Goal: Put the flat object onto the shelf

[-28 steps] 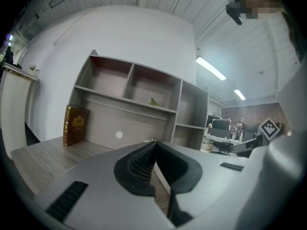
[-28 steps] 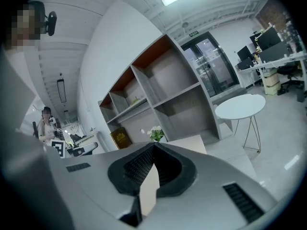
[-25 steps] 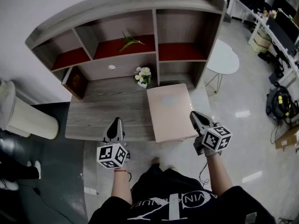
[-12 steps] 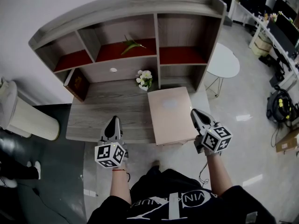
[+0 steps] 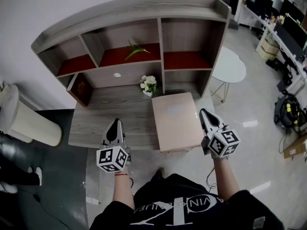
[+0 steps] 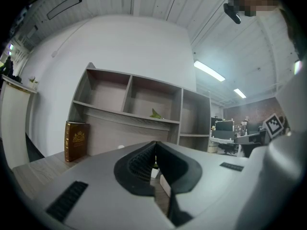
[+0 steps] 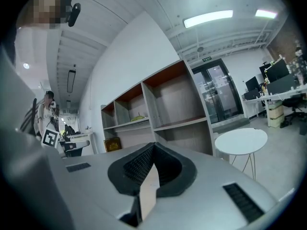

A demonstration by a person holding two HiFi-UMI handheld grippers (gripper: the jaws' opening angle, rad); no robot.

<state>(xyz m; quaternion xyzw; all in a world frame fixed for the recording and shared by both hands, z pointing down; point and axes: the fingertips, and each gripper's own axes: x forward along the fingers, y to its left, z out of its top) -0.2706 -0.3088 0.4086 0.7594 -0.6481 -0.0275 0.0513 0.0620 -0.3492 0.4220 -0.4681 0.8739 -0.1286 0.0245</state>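
The flat object is a pale pink board (image 5: 175, 121) lying level over the right end of the wooden desk (image 5: 110, 114). My right gripper (image 5: 205, 114) is shut on the board's right edge. In the right gripper view the board's thin edge (image 7: 148, 190) shows between the closed jaws of this gripper (image 7: 153, 147). My left gripper (image 5: 115, 124) hovers at the desk's front edge, left of the board and apart from it. It (image 6: 155, 145) is shut with nothing held. The shelf unit (image 5: 139, 56) with open compartments stands at the back of the desk.
A small vase of white flowers (image 5: 148, 84) stands just behind the board. A brown book (image 5: 79, 86) leans at the desk's left rear, and a green leaf (image 5: 133, 48) lies on a middle shelf. A round white table (image 5: 230, 66) is to the right and a white bin (image 5: 24, 123) to the left.
Both grippers have risen a little. The board has come up with the right gripper, which has rolled slightly.
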